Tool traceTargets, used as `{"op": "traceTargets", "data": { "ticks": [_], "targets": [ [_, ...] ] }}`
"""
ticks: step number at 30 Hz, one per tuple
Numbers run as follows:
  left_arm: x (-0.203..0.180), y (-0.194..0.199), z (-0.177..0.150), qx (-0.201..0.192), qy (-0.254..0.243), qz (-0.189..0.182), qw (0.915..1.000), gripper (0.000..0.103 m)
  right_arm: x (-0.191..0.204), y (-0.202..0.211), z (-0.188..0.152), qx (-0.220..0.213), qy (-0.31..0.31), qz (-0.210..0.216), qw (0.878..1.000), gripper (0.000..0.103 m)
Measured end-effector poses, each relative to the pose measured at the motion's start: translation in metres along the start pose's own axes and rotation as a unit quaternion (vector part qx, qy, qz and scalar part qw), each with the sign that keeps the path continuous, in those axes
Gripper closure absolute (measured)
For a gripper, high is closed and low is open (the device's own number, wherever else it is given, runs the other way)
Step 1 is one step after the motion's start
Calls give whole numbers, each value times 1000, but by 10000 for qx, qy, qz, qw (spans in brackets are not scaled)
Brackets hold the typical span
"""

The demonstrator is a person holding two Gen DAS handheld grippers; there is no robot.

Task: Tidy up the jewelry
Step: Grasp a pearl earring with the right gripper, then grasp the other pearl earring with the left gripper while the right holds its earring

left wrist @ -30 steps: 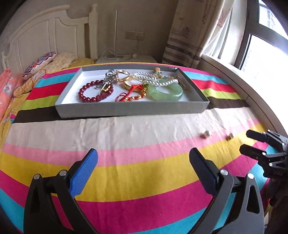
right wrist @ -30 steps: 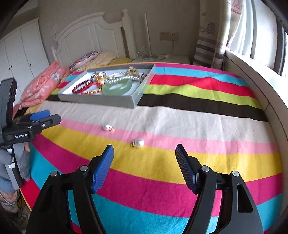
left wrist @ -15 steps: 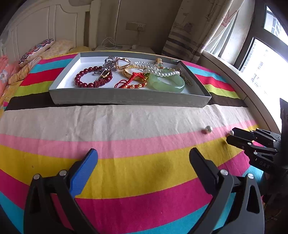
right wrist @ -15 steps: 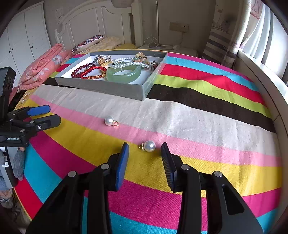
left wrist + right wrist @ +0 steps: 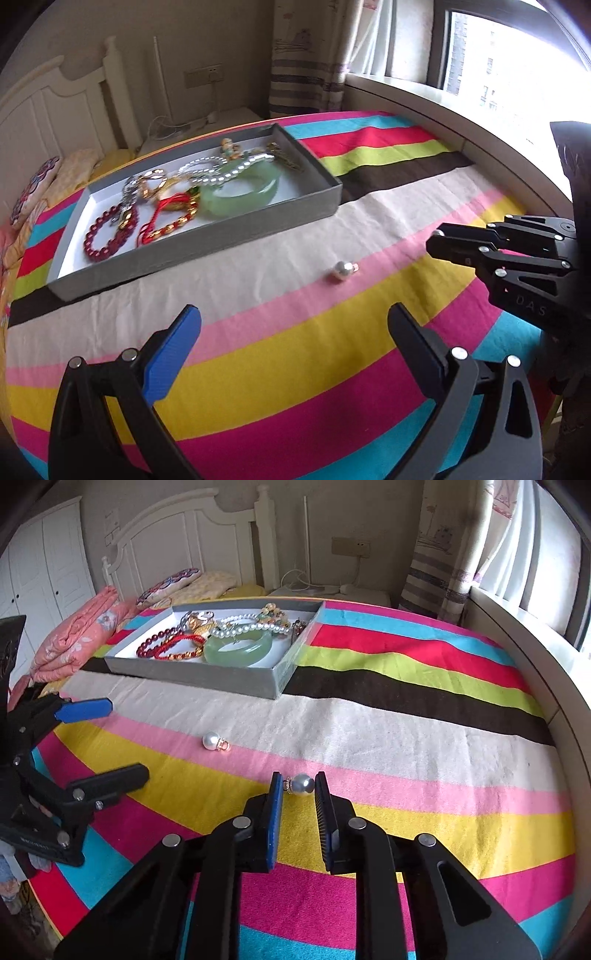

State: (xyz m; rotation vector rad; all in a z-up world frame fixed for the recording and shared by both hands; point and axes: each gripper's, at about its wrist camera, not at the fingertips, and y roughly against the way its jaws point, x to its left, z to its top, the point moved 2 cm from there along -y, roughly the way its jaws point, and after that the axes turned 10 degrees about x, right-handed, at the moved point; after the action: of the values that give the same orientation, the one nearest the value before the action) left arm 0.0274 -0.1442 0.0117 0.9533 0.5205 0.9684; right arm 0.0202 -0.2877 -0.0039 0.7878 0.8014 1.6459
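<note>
The right gripper (image 5: pixel 298 786) has its jaws narrowed around a pearl (image 5: pixel 303 784) on the striped bedspread (image 5: pixel 424 738); a sliver of gap shows on each side, so I cannot tell whether they grip it. The left gripper (image 5: pixel 293 325) is wide open, holding nothing. A second pearl (image 5: pixel 211 739) lies loose at ten o'clock from the first, well apart from the grey tray (image 5: pixel 192 672). The tray, at eleven o'clock, holds a green bangle (image 5: pixel 238 650), a red bead bracelet (image 5: pixel 153 647) and a pearl strand (image 5: pixel 255 627). Bare bedspread runs from the tray's near wall to both pearls; the bed edge curves along the window side at three o'clock.
</note>
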Motion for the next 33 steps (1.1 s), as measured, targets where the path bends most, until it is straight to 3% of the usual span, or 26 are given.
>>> {"op": "traceTargets", "data": {
  "ticks": [3, 5, 8, 15, 17, 33],
  "targets": [
    [-15, -9, 14, 47, -254, -84, 9996, 19, -15, 9, -2, -222, -342, 204, 9990, 84],
    [-21, -17, 21, 131, -398, -148, 9990, 34, -19, 12, -3, -299, -415, 303, 9982, 84],
    [-25, -27, 24, 245, -537, -53, 9982, 49, -21, 15, -3, -368, -452, 380, 9976, 84],
    [-24, -33, 24, 218, -638, -272, 9974, 69, -23, 17, -3, -416, -479, 522, 9966, 84],
    [-26, -34, 25, 216, -712, -295, 9968, 86, -23, 17, -4, -421, -477, 526, 9966, 84],
    [-23, -21, 16, 47, -657, -174, 9977, 88, -21, 19, -3, -445, -399, 439, 9972, 84]
  ]
}}
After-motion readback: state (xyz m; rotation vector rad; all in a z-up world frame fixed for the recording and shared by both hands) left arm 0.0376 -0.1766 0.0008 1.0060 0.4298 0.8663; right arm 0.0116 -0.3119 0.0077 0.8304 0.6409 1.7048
